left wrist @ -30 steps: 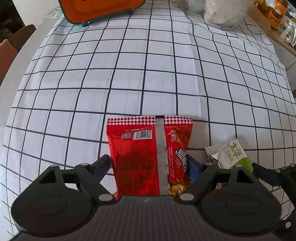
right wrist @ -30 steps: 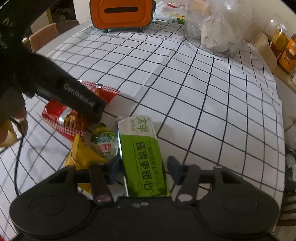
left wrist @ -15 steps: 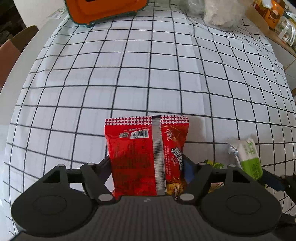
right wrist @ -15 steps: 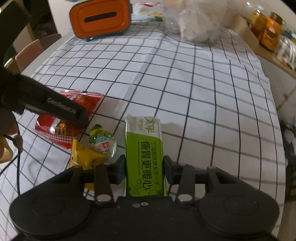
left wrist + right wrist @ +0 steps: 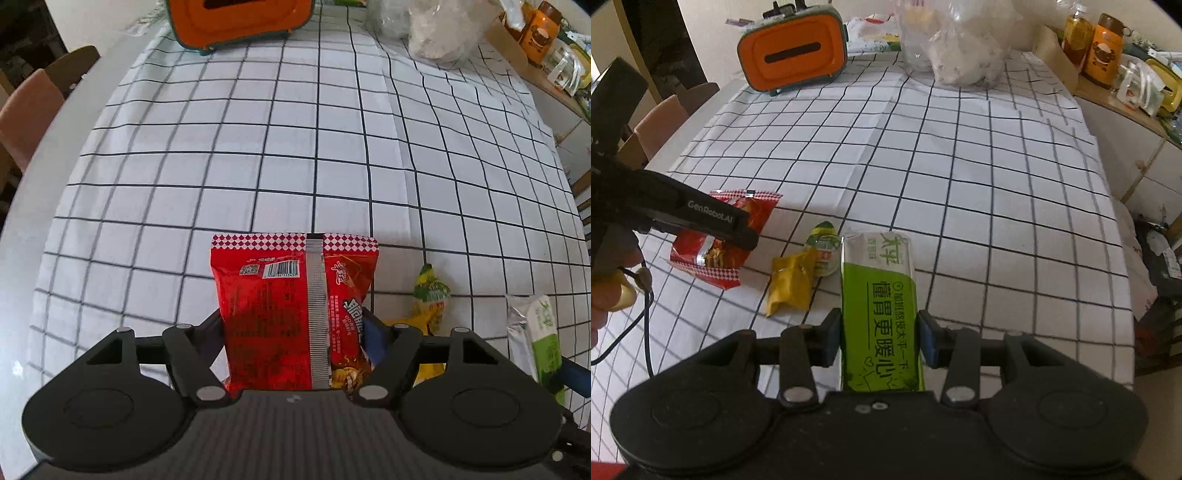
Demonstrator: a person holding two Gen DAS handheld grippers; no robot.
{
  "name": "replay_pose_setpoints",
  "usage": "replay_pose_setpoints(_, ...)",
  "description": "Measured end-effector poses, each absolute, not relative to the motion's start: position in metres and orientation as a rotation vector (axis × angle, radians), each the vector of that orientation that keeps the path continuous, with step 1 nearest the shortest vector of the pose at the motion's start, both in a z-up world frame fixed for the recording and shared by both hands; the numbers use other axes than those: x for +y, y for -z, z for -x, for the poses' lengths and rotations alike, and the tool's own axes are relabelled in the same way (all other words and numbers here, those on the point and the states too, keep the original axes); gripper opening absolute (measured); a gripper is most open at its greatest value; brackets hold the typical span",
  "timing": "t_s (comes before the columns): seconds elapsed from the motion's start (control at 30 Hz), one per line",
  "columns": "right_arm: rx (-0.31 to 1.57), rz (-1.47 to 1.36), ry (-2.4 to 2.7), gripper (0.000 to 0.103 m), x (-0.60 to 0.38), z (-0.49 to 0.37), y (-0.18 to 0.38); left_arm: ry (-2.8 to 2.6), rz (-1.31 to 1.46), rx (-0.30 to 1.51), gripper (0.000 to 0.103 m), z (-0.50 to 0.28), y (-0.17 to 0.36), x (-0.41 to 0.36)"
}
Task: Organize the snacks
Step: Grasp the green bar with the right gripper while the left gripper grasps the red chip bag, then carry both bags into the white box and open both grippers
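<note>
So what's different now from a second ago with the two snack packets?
Both packets got picked up. The left gripper closed on the red packet and lifted it; the right gripper closed on the green packet and raised it too, so more of the checked cloth shows. The yellow packet and the little green cup stayed put, and so did the orange box.

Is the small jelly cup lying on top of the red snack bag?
No, the jelly cup lies on the checked tablecloth, beside the yellow packet.
</note>
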State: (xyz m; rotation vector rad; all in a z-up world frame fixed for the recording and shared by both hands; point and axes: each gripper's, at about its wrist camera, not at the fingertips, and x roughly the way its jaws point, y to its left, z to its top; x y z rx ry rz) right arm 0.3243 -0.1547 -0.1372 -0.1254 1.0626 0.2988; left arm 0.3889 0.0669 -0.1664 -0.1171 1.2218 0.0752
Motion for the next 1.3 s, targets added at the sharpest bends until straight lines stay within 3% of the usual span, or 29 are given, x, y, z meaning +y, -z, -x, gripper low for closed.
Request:
replay_pose_setpoints(0.67,0.979,0.109,-0.401,0.042,-0.187,-0.21,0.029,0.002,0.042,1.138,0.073,-0.253,0.046,0.04)
replay_pose_setpoints(1.0,0.954,0.127,-0.455,0.041,-0.195,-0.15,0.0,0.044,0.004,1.123,0.073,-0.177,0.018,0.021)
replay_pose_setpoints(1.3,0.964,0.116,-0.494,0.041,-0.202,-0.108,-0.002,0.101,-0.028,1.149,0.073,-0.118,0.026,0.004)
